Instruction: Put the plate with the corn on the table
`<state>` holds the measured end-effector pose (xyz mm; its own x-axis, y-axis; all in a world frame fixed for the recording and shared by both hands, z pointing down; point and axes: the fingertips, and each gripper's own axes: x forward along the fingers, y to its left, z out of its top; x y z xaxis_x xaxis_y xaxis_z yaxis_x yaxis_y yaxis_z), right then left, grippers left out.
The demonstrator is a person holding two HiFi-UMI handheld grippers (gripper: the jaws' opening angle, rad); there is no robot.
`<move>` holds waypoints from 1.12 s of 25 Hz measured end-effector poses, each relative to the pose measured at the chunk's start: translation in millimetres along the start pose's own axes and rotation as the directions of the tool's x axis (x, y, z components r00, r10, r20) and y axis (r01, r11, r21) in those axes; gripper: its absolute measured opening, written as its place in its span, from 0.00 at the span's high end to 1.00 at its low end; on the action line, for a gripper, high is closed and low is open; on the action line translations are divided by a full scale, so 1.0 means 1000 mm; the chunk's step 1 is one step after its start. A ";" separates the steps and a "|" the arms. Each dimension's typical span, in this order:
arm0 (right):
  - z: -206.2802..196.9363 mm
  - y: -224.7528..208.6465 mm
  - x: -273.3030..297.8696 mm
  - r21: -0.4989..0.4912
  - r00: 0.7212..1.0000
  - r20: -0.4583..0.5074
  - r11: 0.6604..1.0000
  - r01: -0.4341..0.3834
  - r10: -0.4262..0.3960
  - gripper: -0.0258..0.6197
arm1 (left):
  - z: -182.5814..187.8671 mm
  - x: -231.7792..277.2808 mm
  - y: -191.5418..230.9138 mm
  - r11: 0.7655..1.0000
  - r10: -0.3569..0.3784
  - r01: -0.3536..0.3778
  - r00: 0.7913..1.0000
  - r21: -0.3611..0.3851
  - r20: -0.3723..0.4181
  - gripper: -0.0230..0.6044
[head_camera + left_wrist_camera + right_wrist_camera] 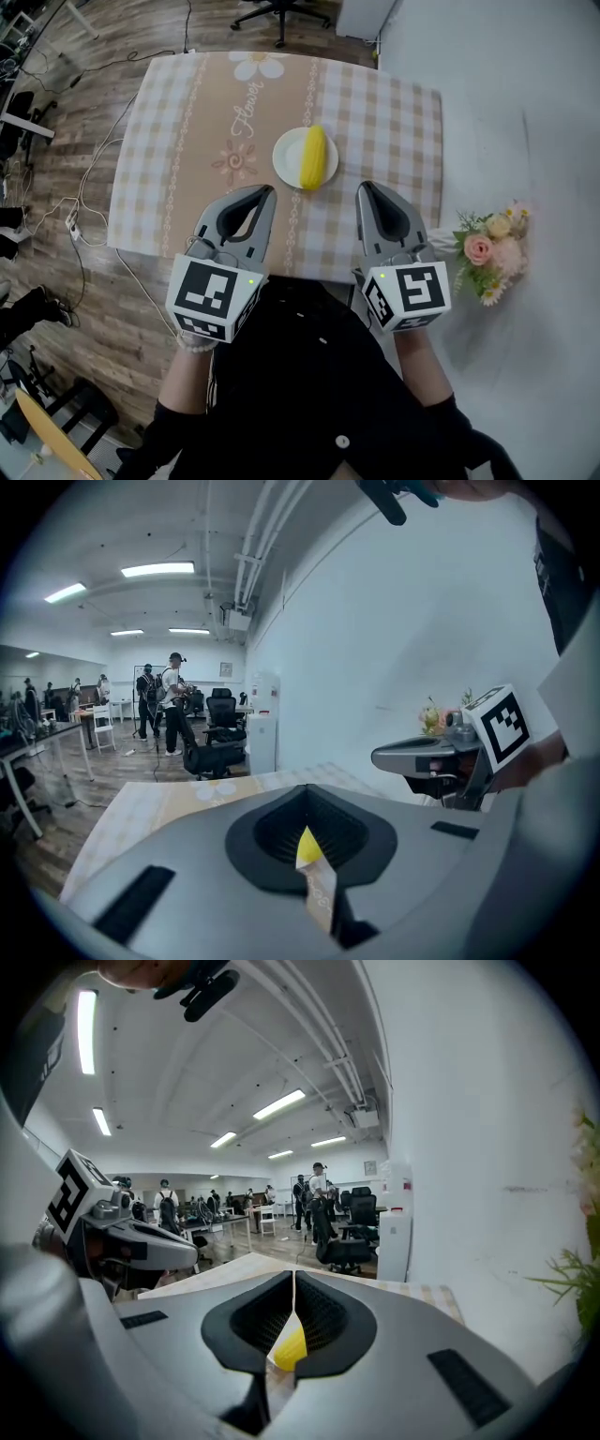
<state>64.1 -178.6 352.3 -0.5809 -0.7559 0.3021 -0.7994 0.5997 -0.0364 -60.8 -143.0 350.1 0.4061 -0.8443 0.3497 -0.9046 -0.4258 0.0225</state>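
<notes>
A white plate (284, 159) with a yellow corn cob (315, 157) on it stands on the checked tablecloth (187, 122), a little past the middle of the table. Both grippers hover over the table's near edge, short of the plate and not touching it. My left gripper (267, 191) is shut and empty, left of the plate. My right gripper (364, 187) is shut and empty, right of it. The corn (307, 847) shows as a yellow sliver behind the closed jaws in the left gripper view, and the corn (289, 1344) shows likewise in the right gripper view.
A bunch of pink and cream flowers (489, 246) stands off the table's right side by the white wall. Cables (80, 211) trail over the wood floor on the left. An office chair (281, 11) sits beyond the far edge. People stand far off in the room.
</notes>
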 end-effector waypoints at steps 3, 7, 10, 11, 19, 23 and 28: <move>0.005 0.002 -0.005 0.002 1.000 0.010 1.000 -0.015 0.015 0.89 | -0.001 -0.001 -0.006 0.999 -0.013 0.013 1.000 0.047 -0.012 0.94; 0.003 0.003 -0.009 -0.015 1.000 0.002 1.000 -0.016 0.016 0.89 | -0.003 -0.002 -0.008 0.999 -0.020 0.021 1.000 0.038 -0.018 0.94; 0.001 0.003 -0.010 -0.027 1.000 -0.004 1.000 -0.012 0.012 0.89 | -0.004 -0.003 -0.008 0.999 -0.016 0.017 1.000 0.042 -0.024 0.94; 0.001 0.003 -0.010 -0.028 1.000 -0.004 1.000 -0.011 0.011 0.89 | -0.004 -0.003 -0.008 0.999 -0.016 0.017 1.000 0.044 -0.025 0.94; 0.004 0.006 -0.008 -0.046 1.000 -0.001 0.999 -0.022 0.022 0.89 | -0.004 -0.003 -0.005 0.999 -0.009 0.010 1.000 0.041 -0.027 0.94; 0.005 0.008 -0.007 -0.043 1.000 0.001 0.999 -0.024 0.024 0.89 | -0.004 -0.004 -0.003 0.999 -0.007 0.008 1.000 0.038 -0.026 0.94; 0.005 0.009 -0.005 -0.045 1.000 0.002 0.999 -0.026 0.027 0.89 | -0.004 -0.003 -0.002 0.999 -0.008 0.009 1.000 0.035 -0.025 0.94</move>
<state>59.1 -170.5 345.1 -0.6022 -0.7401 0.2994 -0.7760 0.6307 -0.0017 -60.3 -138.4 352.8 0.4099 -0.8323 0.3732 -0.8958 -0.4444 -0.0074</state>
